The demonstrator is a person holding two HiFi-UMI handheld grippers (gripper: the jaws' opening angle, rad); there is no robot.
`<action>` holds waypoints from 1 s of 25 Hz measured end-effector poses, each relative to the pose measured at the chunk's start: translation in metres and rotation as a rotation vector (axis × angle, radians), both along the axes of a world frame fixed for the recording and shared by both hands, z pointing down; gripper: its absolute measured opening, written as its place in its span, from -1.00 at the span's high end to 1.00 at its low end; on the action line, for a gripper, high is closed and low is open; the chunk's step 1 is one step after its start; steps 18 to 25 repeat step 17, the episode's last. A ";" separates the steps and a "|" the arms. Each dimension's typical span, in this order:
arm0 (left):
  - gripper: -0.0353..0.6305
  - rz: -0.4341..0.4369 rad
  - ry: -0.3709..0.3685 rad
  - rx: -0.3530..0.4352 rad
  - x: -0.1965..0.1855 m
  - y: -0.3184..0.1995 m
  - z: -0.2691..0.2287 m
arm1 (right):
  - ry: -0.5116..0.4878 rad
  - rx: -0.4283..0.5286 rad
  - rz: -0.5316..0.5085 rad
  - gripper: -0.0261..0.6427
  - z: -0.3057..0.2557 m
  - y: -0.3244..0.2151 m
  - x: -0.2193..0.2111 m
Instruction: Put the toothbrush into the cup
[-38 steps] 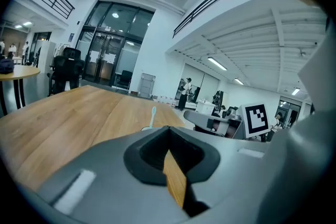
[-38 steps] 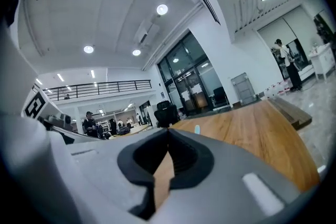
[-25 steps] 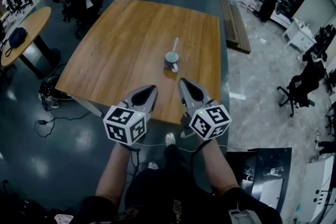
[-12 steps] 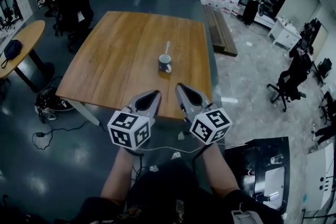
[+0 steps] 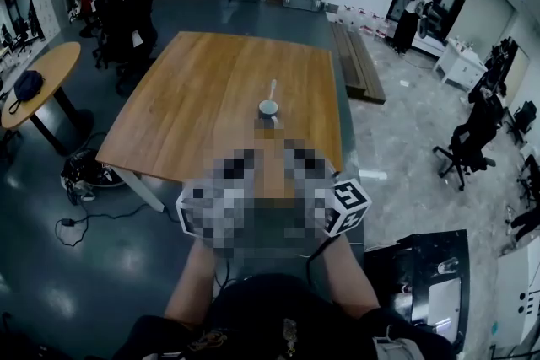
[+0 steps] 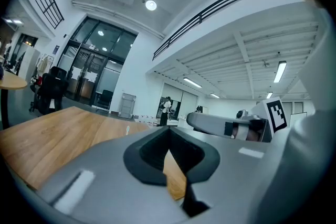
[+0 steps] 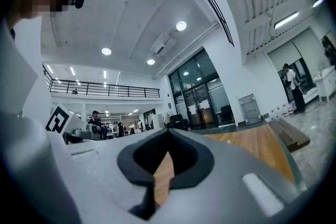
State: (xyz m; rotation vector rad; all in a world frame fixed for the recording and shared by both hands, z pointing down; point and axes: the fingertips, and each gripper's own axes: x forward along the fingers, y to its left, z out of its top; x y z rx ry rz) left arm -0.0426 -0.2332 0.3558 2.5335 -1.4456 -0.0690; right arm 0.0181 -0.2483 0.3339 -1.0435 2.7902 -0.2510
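Note:
On the wooden table (image 5: 202,97) stands a small grey cup (image 5: 268,107), right of centre. A white toothbrush (image 5: 272,88) sticks up out of it, leaning away. In the head view a mosaic patch covers both grippers at the table's near edge; only the right one's marker cube (image 5: 348,206) shows. They are well short of the cup. My left gripper (image 6: 169,131) is shut with nothing in it, and the toothbrush tip (image 6: 127,130) shows far off. My right gripper (image 7: 168,136) is shut and empty too.
A round table (image 5: 42,76) with a dark bag (image 5: 28,84) stands at the left, office chairs (image 5: 126,13) behind it. Cables (image 5: 80,173) lie on the floor by the table leg. Wooden planks (image 5: 359,63) lie right of the table. A black cart (image 5: 422,282) is at lower right.
Both grippers have drawn back from the table toward the person and risen a little, still shut. The cup with the toothbrush has not moved on the table.

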 end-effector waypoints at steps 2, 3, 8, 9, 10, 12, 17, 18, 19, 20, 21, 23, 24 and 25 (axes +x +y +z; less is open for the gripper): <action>0.87 -0.002 0.000 0.005 0.000 -0.001 -0.002 | 0.000 0.007 -0.006 0.91 -0.002 -0.001 -0.001; 0.87 -0.005 0.001 0.006 0.000 -0.003 -0.002 | -0.001 0.009 -0.011 0.91 -0.003 -0.001 -0.001; 0.87 -0.004 -0.001 0.006 0.005 -0.006 -0.002 | -0.007 0.010 -0.014 0.91 -0.004 -0.004 0.004; 0.87 -0.004 -0.002 0.006 0.005 -0.006 -0.002 | -0.007 0.011 -0.015 0.91 -0.004 -0.004 0.004; 0.87 -0.004 -0.003 0.006 0.006 -0.006 -0.002 | -0.007 0.012 -0.016 0.91 -0.004 -0.004 0.004; 0.87 -0.004 -0.004 0.009 0.007 -0.007 -0.003 | -0.005 0.014 -0.018 0.91 -0.004 -0.004 0.005; 0.87 -0.004 -0.002 0.005 0.007 -0.006 -0.003 | -0.006 0.011 -0.019 0.91 -0.004 -0.003 0.005; 0.87 -0.004 -0.002 0.005 0.007 -0.006 -0.003 | -0.006 0.011 -0.019 0.91 -0.004 -0.003 0.005; 0.87 -0.004 -0.002 0.005 0.007 -0.006 -0.003 | -0.006 0.011 -0.019 0.91 -0.004 -0.003 0.005; 0.87 -0.004 -0.002 0.005 0.007 -0.006 -0.003 | -0.006 0.011 -0.019 0.91 -0.004 -0.003 0.005; 0.87 -0.004 -0.002 0.005 0.007 -0.006 -0.003 | -0.006 0.011 -0.019 0.91 -0.004 -0.003 0.005; 0.87 -0.004 -0.002 0.005 0.007 -0.006 -0.003 | -0.006 0.011 -0.019 0.91 -0.004 -0.003 0.005; 0.87 -0.004 -0.002 0.005 0.007 -0.006 -0.003 | -0.006 0.011 -0.019 0.91 -0.004 -0.003 0.005; 0.87 -0.004 -0.002 0.005 0.007 -0.006 -0.003 | -0.006 0.011 -0.019 0.91 -0.004 -0.003 0.005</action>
